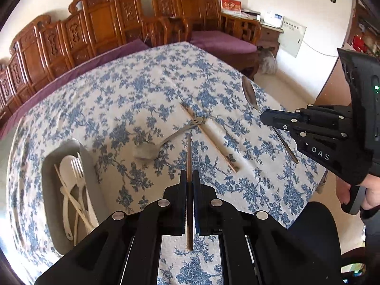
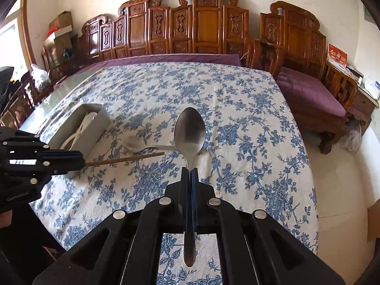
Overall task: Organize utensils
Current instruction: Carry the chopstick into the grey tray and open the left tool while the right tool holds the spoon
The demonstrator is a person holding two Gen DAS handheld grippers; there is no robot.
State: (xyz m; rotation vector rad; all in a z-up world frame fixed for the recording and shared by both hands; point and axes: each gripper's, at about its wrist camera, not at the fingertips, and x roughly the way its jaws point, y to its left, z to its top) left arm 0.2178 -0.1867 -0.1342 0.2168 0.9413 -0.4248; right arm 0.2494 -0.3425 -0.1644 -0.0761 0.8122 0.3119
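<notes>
My left gripper (image 1: pixel 189 173) is shut on a brown wooden chopstick (image 1: pixel 189 152) and holds it above the table; it also shows in the right wrist view (image 2: pixel 123 159). My right gripper (image 2: pixel 189 169) is shut on a steel spoon (image 2: pixel 189 133), bowl forward, also seen in the left wrist view (image 1: pixel 249 92). A grey utensil tray (image 1: pixel 49 190) at the left holds white plastic cutlery (image 1: pixel 73 180). On the cloth lie a steel soup spoon (image 1: pixel 163 143) and a second chopstick (image 1: pixel 211 140).
The table carries a blue floral cloth (image 1: pixel 133 90). Carved wooden benches with purple cushions (image 2: pixel 308 95) stand behind and to the right. The table edge drops to the floor at the right (image 2: pixel 337 178).
</notes>
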